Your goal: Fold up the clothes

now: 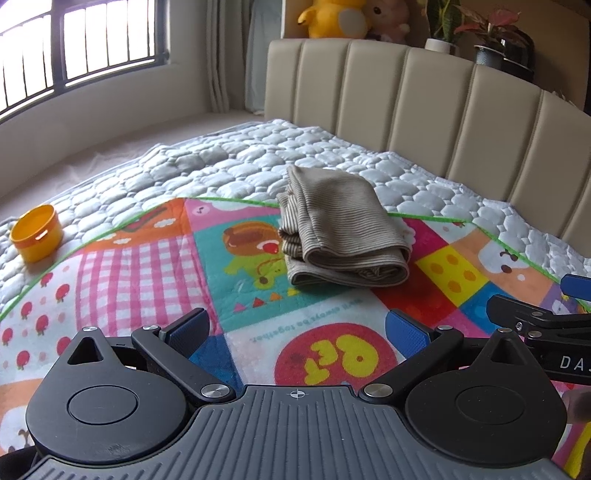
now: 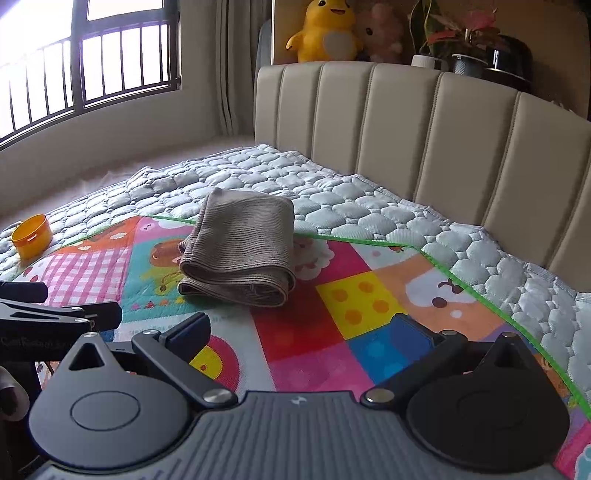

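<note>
A beige striped garment (image 1: 340, 229) lies folded into a compact bundle on the colourful cartoon mat (image 1: 147, 266), near the mat's far green edge. It also shows in the right wrist view (image 2: 240, 251). My left gripper (image 1: 297, 330) is open and empty, held low over the mat, short of the garment. My right gripper (image 2: 308, 332) is open and empty too, in front of the garment and a little to its right. The right gripper's fingers (image 1: 532, 317) show at the right edge of the left wrist view; the left gripper's fingers (image 2: 55, 314) show at the left edge of the right wrist view.
An orange plastic cup (image 1: 37, 232) stands on the white quilted bed cover (image 1: 240, 162) at the far left, also in the right wrist view (image 2: 31, 236). A padded beige headboard (image 1: 424, 110) runs behind the bed, with plush toys (image 2: 325, 33) and potted plants (image 2: 461, 40) above it.
</note>
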Action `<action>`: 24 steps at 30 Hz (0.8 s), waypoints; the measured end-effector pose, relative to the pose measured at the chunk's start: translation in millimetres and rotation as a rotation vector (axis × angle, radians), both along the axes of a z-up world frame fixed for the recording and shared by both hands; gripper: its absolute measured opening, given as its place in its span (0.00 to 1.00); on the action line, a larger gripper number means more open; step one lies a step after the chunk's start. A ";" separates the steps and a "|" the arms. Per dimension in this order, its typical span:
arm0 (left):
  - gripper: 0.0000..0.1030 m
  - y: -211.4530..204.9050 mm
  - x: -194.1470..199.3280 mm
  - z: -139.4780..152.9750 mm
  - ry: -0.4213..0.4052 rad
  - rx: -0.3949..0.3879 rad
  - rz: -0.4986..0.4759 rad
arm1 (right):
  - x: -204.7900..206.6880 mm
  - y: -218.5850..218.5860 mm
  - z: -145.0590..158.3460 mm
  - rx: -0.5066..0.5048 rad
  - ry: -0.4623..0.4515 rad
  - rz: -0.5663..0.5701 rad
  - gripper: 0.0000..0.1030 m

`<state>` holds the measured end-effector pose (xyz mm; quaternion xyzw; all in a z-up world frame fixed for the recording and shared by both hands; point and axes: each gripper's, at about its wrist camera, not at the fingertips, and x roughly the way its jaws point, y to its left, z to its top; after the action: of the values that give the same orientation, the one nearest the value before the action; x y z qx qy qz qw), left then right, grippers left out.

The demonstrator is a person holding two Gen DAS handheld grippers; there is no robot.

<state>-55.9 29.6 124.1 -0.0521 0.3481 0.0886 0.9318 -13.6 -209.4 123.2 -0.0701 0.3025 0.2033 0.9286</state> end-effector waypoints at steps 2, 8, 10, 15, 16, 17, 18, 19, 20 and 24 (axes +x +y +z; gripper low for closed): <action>1.00 0.8 -0.3 0.6 -0.001 -0.006 0.001 | -0.5 0.2 0.4 0.000 -0.002 -0.001 1.00; 1.00 -0.8 2.9 -1.1 0.006 0.006 0.017 | -3.9 -1.7 3.6 -0.007 -0.025 -0.013 1.00; 1.00 -1.4 1.3 -1.7 0.018 -0.001 0.005 | -3.6 -1.2 4.1 -0.002 -0.021 -0.014 1.00; 1.00 3.1 -3.8 3.1 -0.016 -0.006 0.017 | -3.6 1.8 3.9 -0.009 -0.020 -0.011 1.00; 1.00 3.7 -2.4 2.5 -0.008 -0.011 0.020 | -5.5 1.3 4.6 -0.011 -0.027 -0.012 1.00; 1.00 3.5 -1.9 1.7 0.000 -0.013 0.017 | -7.0 0.7 5.4 -0.009 -0.031 -0.013 1.00; 1.00 2.7 -2.2 1.3 0.003 -0.011 0.012 | -7.9 0.1 6.5 -0.004 -0.033 -0.014 1.00; 1.00 2.0 -3.5 1.9 -0.002 -0.008 0.009 | -8.2 -0.1 7.2 -0.001 -0.034 -0.014 1.00; 1.00 2.2 -3.9 2.4 -0.005 -0.008 0.012 | -8.4 -0.1 7.8 0.002 -0.035 -0.013 1.00; 1.00 3.0 -4.4 3.9 -0.014 -0.008 0.020 | -8.9 0.6 6.9 0.000 -0.033 -0.006 1.00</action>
<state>-60.3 32.6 128.0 -0.0599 0.3415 0.0962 0.9330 -22.5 -208.8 130.1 -0.0728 0.2873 0.1993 0.9341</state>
